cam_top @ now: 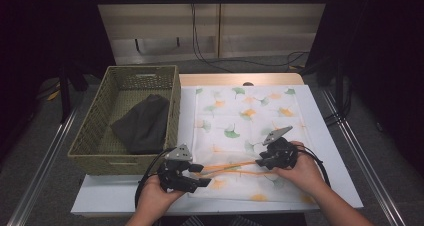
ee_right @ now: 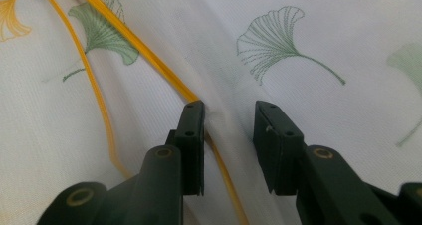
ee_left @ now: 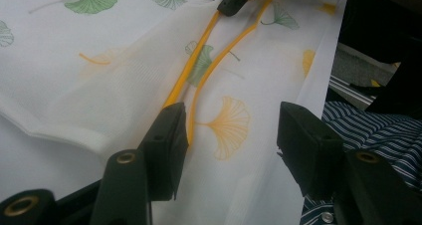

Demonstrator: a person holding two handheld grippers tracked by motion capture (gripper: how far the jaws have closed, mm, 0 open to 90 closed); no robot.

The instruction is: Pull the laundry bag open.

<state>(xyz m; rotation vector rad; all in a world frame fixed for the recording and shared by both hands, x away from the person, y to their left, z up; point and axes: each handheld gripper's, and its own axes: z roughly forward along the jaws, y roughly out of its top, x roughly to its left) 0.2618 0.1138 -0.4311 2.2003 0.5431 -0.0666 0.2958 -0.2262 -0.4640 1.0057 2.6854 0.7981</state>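
A white cloth (cam_top: 245,116) printed with green and orange ginkgo leaves lies spread on the table, its orange hem (cam_top: 230,165) lifted into a ridge near the front edge. My left gripper (cam_top: 202,175) is at the left end of that ridge and my right gripper (cam_top: 260,162) at the right end. In the left gripper view the jaws (ee_left: 231,120) stand wide apart over the cloth, the hem (ee_left: 199,60) running beside one pad. In the right gripper view the jaws (ee_right: 229,108) straddle a raised fold next to the hem (ee_right: 144,51), with a gap still showing.
A woven green basket (cam_top: 107,91) stands at the left with a dark grey cloth (cam_top: 142,123) inside. The leaf cloth rests on a white board (cam_top: 320,136) over the table. A striped garment (ee_left: 363,125) on the person shows past the table's front edge.
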